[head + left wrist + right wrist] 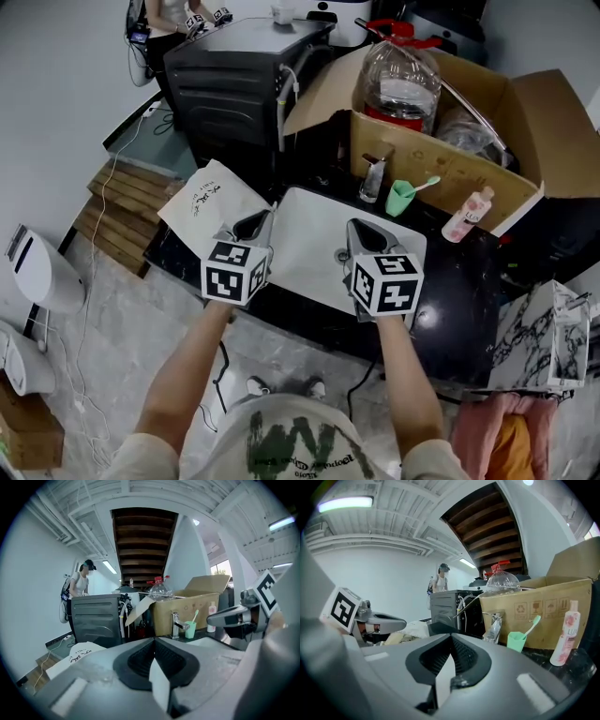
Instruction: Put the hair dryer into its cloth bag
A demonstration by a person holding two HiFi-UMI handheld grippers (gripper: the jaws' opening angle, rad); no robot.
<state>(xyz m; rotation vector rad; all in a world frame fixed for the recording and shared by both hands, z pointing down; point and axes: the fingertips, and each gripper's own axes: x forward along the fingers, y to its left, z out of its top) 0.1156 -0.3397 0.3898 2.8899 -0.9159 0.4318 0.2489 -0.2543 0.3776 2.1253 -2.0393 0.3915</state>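
A white cloth bag point(211, 202) with dark print lies on the left end of the black counter; it also shows low in the left gripper view point(77, 654). No hair dryer can be made out in any view. My left gripper point(258, 226) hovers just right of the bag, over the left rim of the white sink basin point(309, 246). It is shut point(153, 643) with nothing between the pads. My right gripper point(362, 231) hangs over the basin's right part and is also shut and empty point(451, 638). Both point toward the back wall.
Behind the basin stand a chrome faucet point(373, 178), a green cup with a toothbrush point(401, 197) and a pink bottle point(466, 216). An open cardboard box point(469, 164) holds a large plastic jug point(401, 80). A black machine point(234, 70) stands back left, a person point(169, 11) beyond it.
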